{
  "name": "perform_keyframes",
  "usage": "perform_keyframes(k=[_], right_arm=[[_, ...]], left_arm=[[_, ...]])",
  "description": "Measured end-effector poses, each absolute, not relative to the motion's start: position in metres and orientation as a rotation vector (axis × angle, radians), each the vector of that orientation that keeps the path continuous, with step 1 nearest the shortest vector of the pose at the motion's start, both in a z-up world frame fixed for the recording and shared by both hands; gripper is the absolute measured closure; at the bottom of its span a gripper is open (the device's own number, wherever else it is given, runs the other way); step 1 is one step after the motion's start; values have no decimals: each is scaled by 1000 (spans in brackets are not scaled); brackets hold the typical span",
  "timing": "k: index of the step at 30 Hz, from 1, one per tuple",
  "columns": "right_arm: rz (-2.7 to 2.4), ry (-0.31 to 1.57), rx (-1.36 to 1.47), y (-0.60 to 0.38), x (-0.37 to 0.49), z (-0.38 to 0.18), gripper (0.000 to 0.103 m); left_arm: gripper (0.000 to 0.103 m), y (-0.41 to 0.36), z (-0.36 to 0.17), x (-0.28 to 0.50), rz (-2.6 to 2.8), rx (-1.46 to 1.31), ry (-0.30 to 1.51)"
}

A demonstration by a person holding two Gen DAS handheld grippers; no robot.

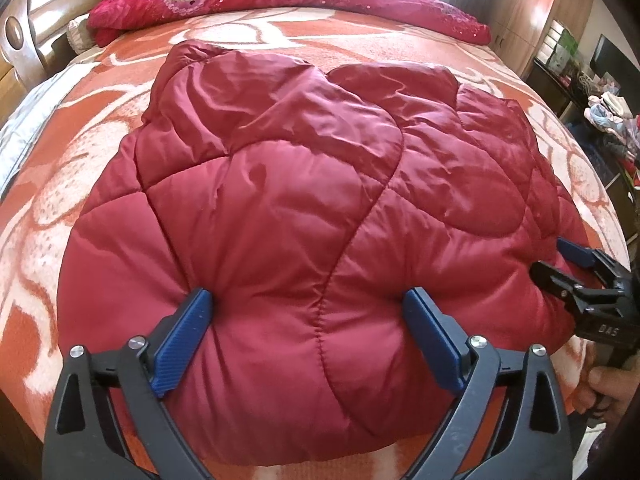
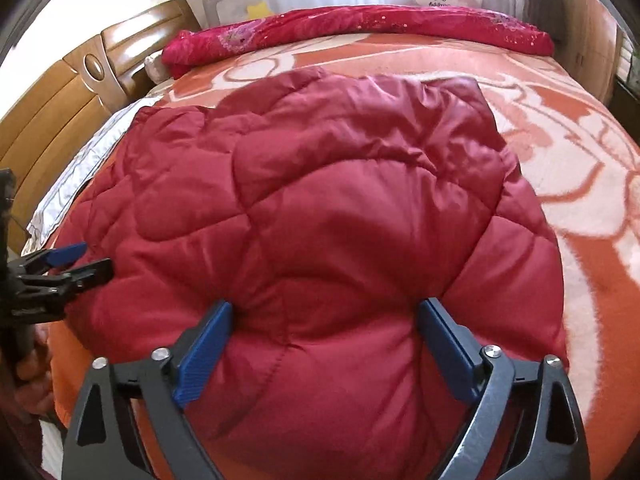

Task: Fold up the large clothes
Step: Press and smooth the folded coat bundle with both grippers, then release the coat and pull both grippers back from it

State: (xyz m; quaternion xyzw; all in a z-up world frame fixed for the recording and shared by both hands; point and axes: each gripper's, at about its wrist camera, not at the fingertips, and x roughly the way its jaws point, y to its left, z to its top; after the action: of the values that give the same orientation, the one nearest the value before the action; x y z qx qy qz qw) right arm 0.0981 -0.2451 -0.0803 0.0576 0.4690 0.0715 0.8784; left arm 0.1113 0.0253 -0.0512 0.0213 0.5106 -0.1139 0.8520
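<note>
Both your grippers, left gripper (image 1: 308, 300) and right gripper (image 2: 326, 312), stand spread wide, pads denting the near edge of the red quilted coat (image 1: 304, 184) lying folded on the orange blanket (image 1: 60, 208). Press evenly to flatten it. No containers show.

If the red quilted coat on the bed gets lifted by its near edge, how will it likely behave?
The red quilted coat will likely sag and drape, not stay flat: it bulges softly between the left claw fingers. Its sheen suggests slippery fabric. The puffy padding probably makes it light for its bulk.
</note>
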Motion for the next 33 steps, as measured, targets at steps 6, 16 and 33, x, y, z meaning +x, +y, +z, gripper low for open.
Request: perform_keyframes(k=[6, 16, 33], right_arm=[[146, 963, 121, -245, 97, -86, 7], [157, 973, 128, -244, 111, -54, 11], [150, 991, 159, -253, 102, -55, 9]], left_arm=[[2, 22, -54, 113, -232, 58, 1067], [0, 19, -55, 118, -235, 66, 1076], [0, 29, -36, 106, -243, 52, 1070]])
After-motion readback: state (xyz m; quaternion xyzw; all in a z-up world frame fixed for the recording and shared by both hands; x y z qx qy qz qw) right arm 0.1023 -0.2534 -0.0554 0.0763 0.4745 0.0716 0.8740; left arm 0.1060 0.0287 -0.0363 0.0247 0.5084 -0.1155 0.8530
